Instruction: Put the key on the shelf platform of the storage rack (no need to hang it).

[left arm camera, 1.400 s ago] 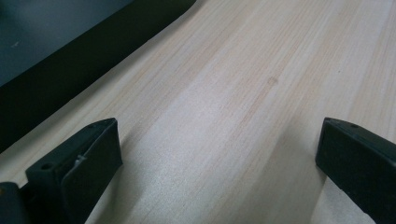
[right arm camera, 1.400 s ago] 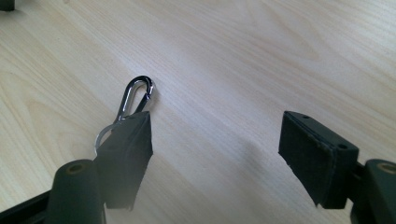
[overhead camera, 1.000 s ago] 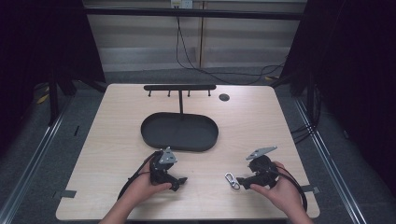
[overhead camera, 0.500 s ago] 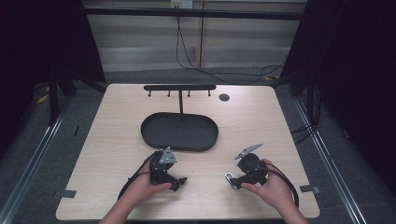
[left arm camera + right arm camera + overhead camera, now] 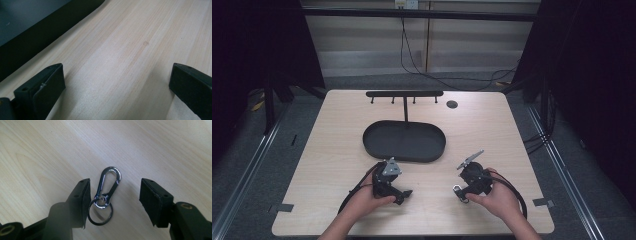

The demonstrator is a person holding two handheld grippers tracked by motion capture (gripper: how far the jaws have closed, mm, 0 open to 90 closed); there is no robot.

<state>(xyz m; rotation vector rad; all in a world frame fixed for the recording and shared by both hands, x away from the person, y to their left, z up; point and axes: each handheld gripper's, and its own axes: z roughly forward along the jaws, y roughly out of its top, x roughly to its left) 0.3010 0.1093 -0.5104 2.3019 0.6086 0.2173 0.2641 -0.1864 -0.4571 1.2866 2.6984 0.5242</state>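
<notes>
A silver carabiner clip with a key ring [image 5: 106, 192] lies flat on the light wooden table [image 5: 337, 150]. My right gripper [image 5: 113, 200] is open and straddles it, the jaws on either side and the ring close to the left jaw. In the high view the clip [image 5: 458, 192] lies just left of my right gripper [image 5: 468, 189] near the front edge. My left gripper [image 5: 401, 194] rests open on the table at the front left; its own view shows my left gripper [image 5: 116, 80] with wide jaws over bare wood.
A black oval tray [image 5: 404, 141] sits mid-table, its edge [image 5: 37, 32] close to the left gripper. Behind it stands a black T-shaped rack with small hooks [image 5: 404, 95]. A small dark disc [image 5: 452, 104] lies at the back right. Cables trail from both grippers.
My right gripper has moved left and down over the clip, which now lies between its jaws. The left gripper has stayed put.
</notes>
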